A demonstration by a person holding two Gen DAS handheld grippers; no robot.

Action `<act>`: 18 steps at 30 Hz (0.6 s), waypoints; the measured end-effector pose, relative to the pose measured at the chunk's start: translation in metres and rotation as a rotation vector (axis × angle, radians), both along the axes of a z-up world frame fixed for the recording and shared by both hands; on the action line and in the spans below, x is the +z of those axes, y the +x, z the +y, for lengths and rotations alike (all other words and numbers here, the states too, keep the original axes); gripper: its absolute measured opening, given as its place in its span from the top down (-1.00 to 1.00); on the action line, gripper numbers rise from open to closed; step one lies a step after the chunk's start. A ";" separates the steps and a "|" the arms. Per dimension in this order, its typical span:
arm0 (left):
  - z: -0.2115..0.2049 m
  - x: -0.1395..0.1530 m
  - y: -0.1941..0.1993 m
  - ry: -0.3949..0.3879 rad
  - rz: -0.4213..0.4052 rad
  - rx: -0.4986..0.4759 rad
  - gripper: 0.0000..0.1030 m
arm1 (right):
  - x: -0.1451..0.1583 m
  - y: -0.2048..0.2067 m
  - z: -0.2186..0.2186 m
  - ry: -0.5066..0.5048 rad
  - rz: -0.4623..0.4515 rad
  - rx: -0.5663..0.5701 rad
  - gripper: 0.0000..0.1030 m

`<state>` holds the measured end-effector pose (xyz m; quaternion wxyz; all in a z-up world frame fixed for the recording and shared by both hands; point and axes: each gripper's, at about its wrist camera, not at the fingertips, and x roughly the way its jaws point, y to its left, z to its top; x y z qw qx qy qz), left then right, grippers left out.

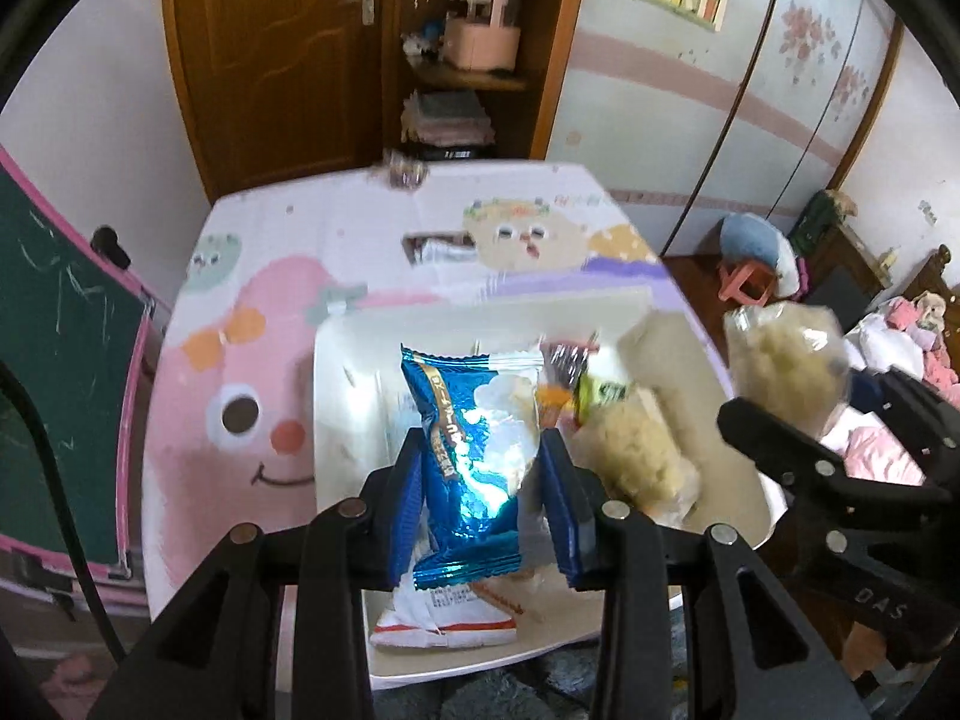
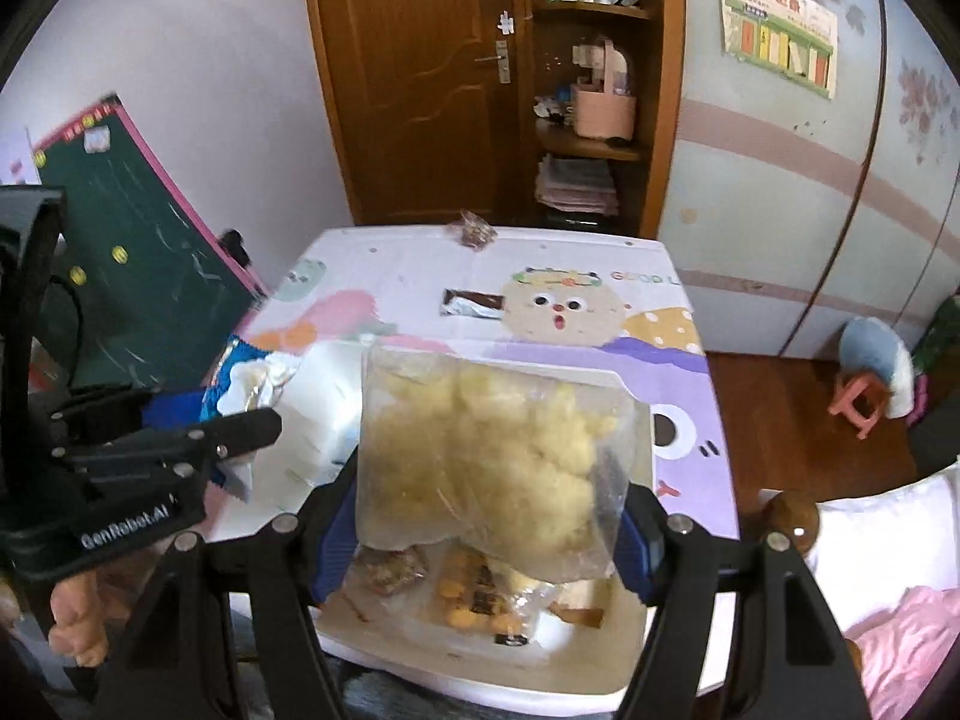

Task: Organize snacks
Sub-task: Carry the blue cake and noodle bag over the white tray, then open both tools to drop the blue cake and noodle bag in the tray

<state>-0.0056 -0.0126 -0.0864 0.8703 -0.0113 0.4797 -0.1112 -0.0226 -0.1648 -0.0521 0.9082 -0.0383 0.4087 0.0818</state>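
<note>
My left gripper (image 1: 483, 450) is shut on a blue foil snack packet (image 1: 471, 450) and holds it over the white tray (image 1: 342, 372). My right gripper (image 2: 489, 510) is shut on a clear bag of yellow puffed snack (image 2: 492, 450), also above the tray (image 2: 636, 654); that bag shows at the right in the left wrist view (image 1: 786, 366). In the tray lie another clear yellow snack bag (image 1: 636, 450), a white and red packet (image 1: 444, 618), a brown packet (image 2: 390, 570) and an orange cracker packet (image 2: 474, 600).
The tray sits on a cartoon-print table (image 2: 600, 300). A silver-brown wrapper (image 2: 471, 303) and a small dark packet (image 2: 474, 231) lie farther back on it. A green chalkboard (image 2: 150, 276) leans at the left. A pink stool (image 2: 858, 402) stands on the floor at the right.
</note>
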 end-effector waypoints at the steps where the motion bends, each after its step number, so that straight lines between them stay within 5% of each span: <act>1: -0.001 -0.009 0.000 0.003 0.018 -0.001 0.31 | -0.005 0.000 0.001 -0.013 0.008 -0.003 -0.37; 8: -0.004 -0.035 0.006 0.045 0.062 0.010 0.29 | -0.036 0.012 -0.002 -0.005 0.102 -0.042 -0.40; 10: -0.001 -0.036 0.008 0.045 0.061 0.025 -0.06 | -0.040 0.017 -0.007 0.012 0.122 -0.067 -0.46; 11: 0.000 -0.035 0.010 0.043 0.058 0.039 -0.48 | -0.041 0.019 -0.009 0.017 0.128 -0.077 -0.54; 12: 0.002 -0.034 0.011 0.041 0.052 0.052 -0.65 | -0.043 0.020 -0.011 0.024 0.129 -0.088 -0.59; 18: 0.009 -0.039 0.019 0.040 0.055 0.089 -0.65 | -0.045 0.019 -0.011 0.031 0.120 -0.088 -0.67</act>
